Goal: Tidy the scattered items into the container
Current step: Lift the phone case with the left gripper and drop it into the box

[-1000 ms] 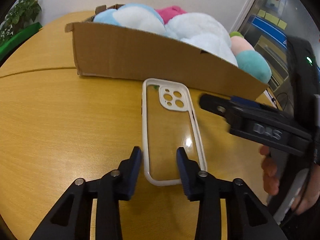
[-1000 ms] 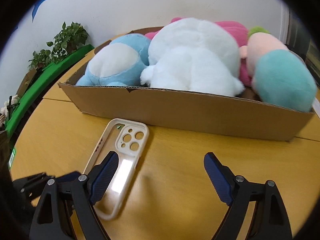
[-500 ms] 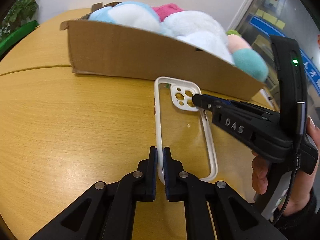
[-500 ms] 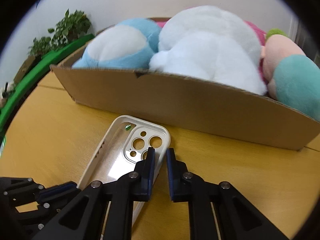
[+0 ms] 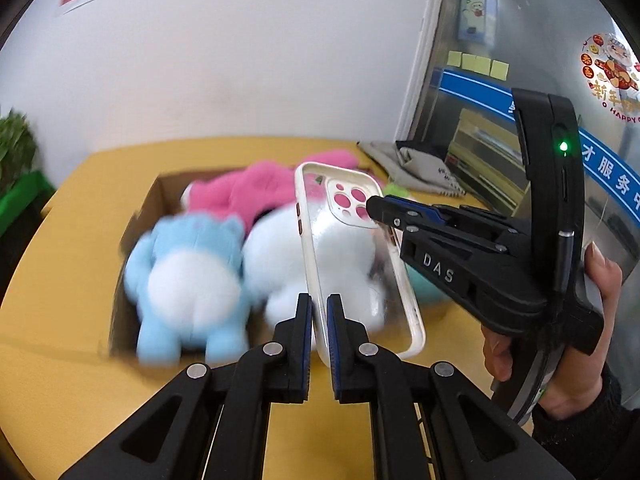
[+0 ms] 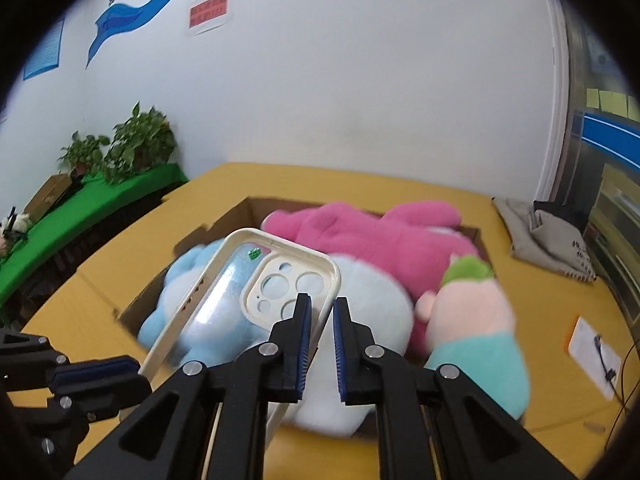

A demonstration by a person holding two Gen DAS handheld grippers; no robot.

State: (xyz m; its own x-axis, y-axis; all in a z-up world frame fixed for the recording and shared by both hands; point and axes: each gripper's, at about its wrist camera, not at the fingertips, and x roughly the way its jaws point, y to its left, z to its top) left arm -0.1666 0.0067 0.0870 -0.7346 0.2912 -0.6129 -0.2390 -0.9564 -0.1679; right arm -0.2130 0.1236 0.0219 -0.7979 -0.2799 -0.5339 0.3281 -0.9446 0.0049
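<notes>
A clear phone case (image 5: 352,256) with a cream rim is held in the air over the cardboard box (image 5: 158,196). My left gripper (image 5: 319,304) is shut on its bottom rim. My right gripper (image 6: 321,308) is shut on its rim beside the camera cut-out; the case shows in the right wrist view (image 6: 240,296) too. The box (image 6: 224,224) holds a blue plush (image 5: 188,276), a white plush (image 6: 360,320), a pink plush (image 6: 372,240) and a teal and peach plush (image 6: 472,328).
The box stands on a yellow wooden table (image 6: 540,292). A grey cloth bag (image 6: 548,240) lies at the far right, and a white card with a cable (image 6: 592,348) near the right edge. Potted plants (image 6: 136,144) stand on a green shelf at left.
Both grippers, shut on the phone case, have lifted it off the table and carried it up over the box of plush toys.
</notes>
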